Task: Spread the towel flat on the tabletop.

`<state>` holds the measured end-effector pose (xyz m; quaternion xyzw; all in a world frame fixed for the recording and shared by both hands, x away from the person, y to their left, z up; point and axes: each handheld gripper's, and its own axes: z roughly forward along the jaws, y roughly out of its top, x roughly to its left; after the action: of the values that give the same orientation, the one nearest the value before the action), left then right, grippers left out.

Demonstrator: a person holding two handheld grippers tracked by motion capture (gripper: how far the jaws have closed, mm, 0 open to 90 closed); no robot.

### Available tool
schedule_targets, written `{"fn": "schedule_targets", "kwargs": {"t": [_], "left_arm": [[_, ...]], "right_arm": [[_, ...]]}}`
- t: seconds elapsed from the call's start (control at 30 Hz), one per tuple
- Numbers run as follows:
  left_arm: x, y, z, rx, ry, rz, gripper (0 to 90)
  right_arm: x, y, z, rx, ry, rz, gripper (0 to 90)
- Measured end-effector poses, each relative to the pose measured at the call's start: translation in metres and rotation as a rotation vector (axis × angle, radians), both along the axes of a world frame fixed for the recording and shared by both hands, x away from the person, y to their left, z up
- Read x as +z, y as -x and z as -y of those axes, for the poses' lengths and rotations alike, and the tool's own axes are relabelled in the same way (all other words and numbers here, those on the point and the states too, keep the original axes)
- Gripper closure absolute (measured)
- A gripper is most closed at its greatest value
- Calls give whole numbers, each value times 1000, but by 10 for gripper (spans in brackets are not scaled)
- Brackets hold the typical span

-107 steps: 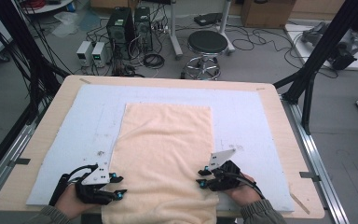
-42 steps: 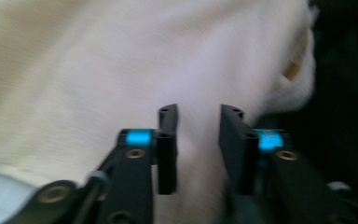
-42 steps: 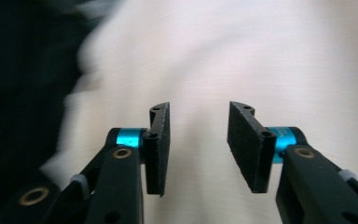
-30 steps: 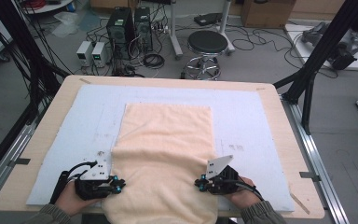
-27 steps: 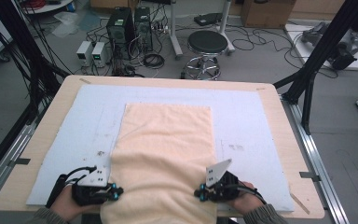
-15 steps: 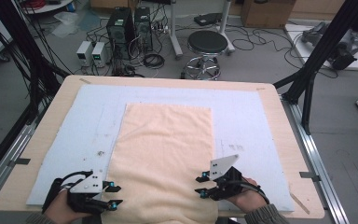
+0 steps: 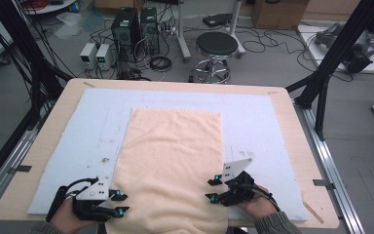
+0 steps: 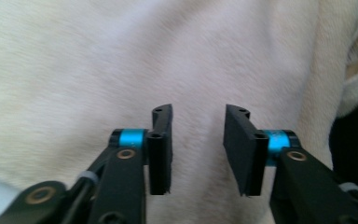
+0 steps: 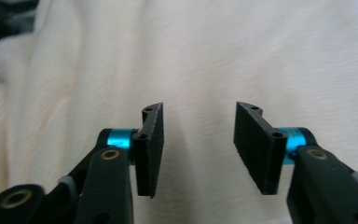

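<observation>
Peach terry cloth, a towel (image 7: 173,165), lies flat down the middle of the high view, its far edge near the centre of the frame and its near end running off the bottom edge of the table (image 7: 297,131); it rests on a pale blue mat (image 7: 97,126) that covers most of the wooden top; the left gripper (image 7: 118,204) sits at the lower left of that view, just at the towel's left border, a hand (image 7: 67,220) behind it; the right gripper (image 7: 211,190) sits at the lower right, at the towel's right border, with the other hand (image 7: 254,207) behind it; both point inward at the cloth; in the left gripper view the left gripper (image 8: 198,149) has its jaws apart over the pale pile, nothing pinched between them, after closing a little just now; in the right gripper view the right gripper (image 9: 199,149) has its jaws apart too, having just been opening, the cloth lying beneath and free of the pads; beyond the table, at the top of the high view, a round stool (image 7: 216,45) stands on the floor among cables, with computer towers (image 7: 135,27) to its left.
</observation>
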<state>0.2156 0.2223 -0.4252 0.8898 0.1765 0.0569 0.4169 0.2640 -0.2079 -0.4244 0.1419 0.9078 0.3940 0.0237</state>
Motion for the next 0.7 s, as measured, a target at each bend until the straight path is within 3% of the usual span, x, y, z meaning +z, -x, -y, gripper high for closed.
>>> {"fn": "schedule_targets", "kwargs": {"t": [0.17, 0.27, 0.43, 0.7], "left_arm": [[14, -20, -4, 91, 57, 33, 477], [23, -32, -3, 135, 83, 49, 401], [30, -49, -4, 196, 129, 50, 363], [32, -61, -5, 240, 126, 69, 363]], "right_arm": [[10, -19, 10, -145, -84, 27, 368], [16, -32, 13, -196, -107, 27, 316], [25, -49, 14, -231, -117, 46, 271], [33, -62, 12, -235, -119, 48, 258]]}}
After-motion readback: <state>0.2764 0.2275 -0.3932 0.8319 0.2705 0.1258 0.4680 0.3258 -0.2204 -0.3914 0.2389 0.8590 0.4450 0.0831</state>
